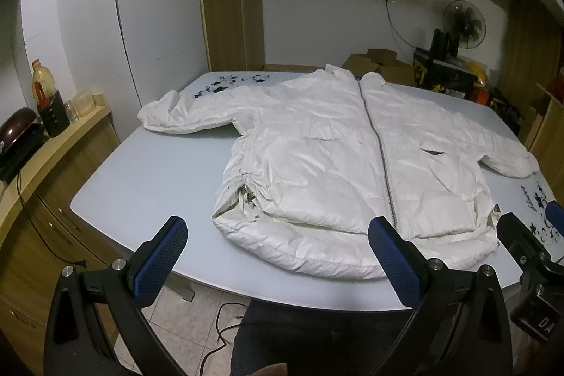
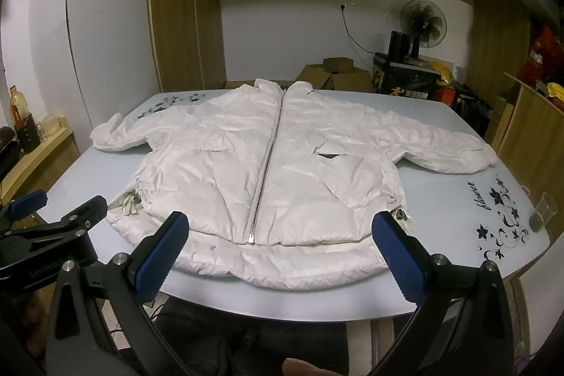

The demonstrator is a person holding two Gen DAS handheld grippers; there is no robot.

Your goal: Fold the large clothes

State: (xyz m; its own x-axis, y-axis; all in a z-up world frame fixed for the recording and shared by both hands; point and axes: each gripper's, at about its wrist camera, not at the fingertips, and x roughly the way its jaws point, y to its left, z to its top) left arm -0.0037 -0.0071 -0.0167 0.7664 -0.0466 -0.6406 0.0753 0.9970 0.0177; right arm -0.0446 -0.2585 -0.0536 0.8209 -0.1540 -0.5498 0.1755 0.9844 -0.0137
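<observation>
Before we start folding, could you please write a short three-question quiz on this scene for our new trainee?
1. True or false: the white jacket on the table is zipped shut.
2. The left gripper and right gripper are: A) both open and empty, B) both clamped on the hem, C) one on a sleeve.
3. Fill in: both sleeves lie ____ to the sides, not folded across the front.

Key: 1 true; 2 A; 3 spread out.

Dim indoor light is falling from overhead, glaring softly off the glossy pale-blue tabletop (image 1: 148, 164); fisheye distortion is bending walls, and corners are darkening.
</observation>
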